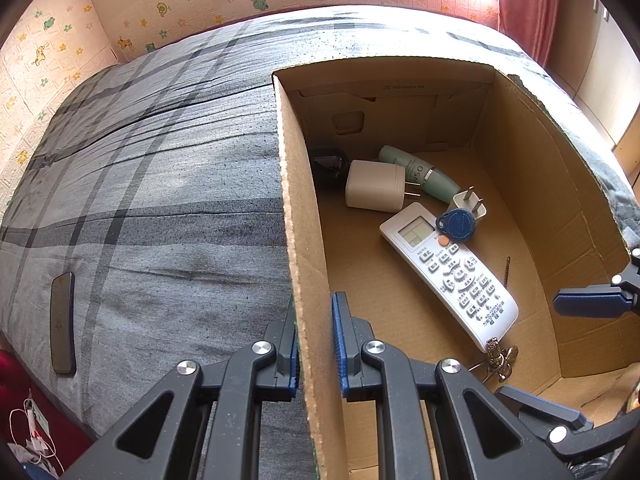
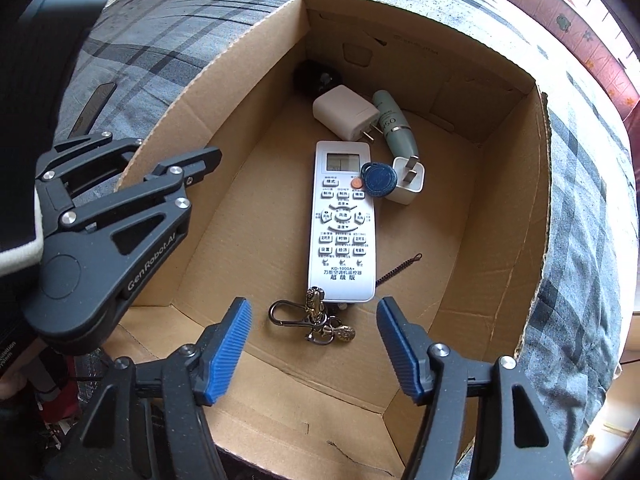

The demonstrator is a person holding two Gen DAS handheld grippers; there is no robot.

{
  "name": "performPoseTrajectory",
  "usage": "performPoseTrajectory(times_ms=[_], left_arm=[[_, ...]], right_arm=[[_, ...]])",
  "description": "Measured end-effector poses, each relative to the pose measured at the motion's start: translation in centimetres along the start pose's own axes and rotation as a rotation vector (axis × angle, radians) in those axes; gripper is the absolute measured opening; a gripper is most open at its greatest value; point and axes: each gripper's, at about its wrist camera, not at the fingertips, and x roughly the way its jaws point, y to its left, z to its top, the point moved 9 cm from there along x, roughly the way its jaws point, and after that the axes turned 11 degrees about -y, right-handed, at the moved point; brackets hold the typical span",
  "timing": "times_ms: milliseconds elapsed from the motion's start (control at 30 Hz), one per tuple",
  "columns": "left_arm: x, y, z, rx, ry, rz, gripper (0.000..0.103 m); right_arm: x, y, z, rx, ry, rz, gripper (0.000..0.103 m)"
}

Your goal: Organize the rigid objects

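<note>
Covering the bed (image 1: 160, 184) — grey plaid sheet, cartoon wallpaper (image 1: 44, 52).

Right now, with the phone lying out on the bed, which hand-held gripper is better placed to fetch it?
Probably the right hand-held gripper: open, empty. The left hand-held gripper is clamped on the cardboard box wall, though nearer the phone.

White remote (image 2: 342, 222) flat in cardboard box (image 2: 508, 208)

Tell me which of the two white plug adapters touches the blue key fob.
The smaller charger, beside the remote, prongs up; the larger one lies apart.
</note>
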Motion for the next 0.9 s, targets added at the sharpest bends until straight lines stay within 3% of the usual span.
performPoseTrajectory(times_ms=[433, 767, 900], left_arm=[[0.0, 0.1, 0.1, 0.005, 0.001, 0.003, 0.015], [0.0, 0.0, 0.1, 0.017, 0.001, 0.011, 0.015], [0.1, -0.1, 0.0, 0.036, 0.001, 0.018, 0.015]], right_arm=[[-4.1, -1.7, 0.0, 0.015, -0.085, -0.066, 0.071], [-7.1, -3.6, 0.0, 0.088, -0.172, -0.113, 0.090], [-8.7, -4.5, -0.1, 0.129, -0.229, -0.125, 0.103]])
